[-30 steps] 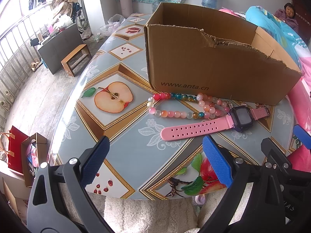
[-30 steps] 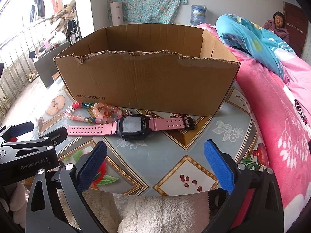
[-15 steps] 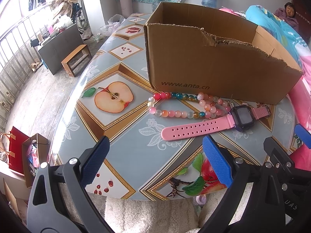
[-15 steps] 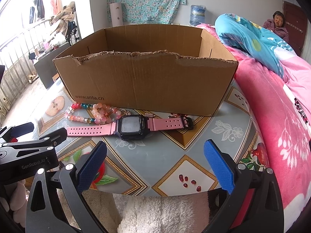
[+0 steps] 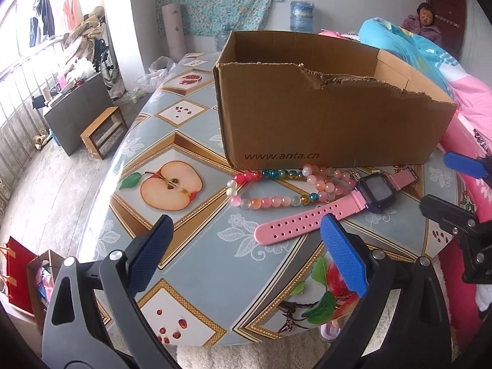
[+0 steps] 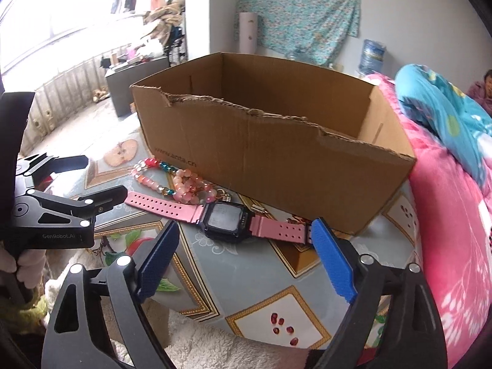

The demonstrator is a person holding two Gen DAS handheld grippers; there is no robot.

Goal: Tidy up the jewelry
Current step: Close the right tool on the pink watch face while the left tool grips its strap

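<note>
A pink-strapped watch (image 5: 332, 212) with a dark face lies on the patterned table in front of an open cardboard box (image 5: 323, 117). A string of pink, white and teal beads (image 5: 276, 186) lies beside it, against the box. My left gripper (image 5: 246, 252) is open and empty, just short of the watch strap's end. My right gripper (image 6: 243, 255) is open and empty, close over the watch (image 6: 224, 218), with the beads (image 6: 181, 181) to its left and the box (image 6: 276, 160) behind.
The round table (image 5: 184, 246) has a fruit-pattern cover and its edge curves close below both grippers. A pink blanket on a bed (image 6: 455, 230) lies right of the table. The left gripper's body (image 6: 52, 212) shows at the left of the right wrist view.
My right gripper has moved forward and tilted, closing in on the watch. My left gripper has shifted slightly closer to the strap.
</note>
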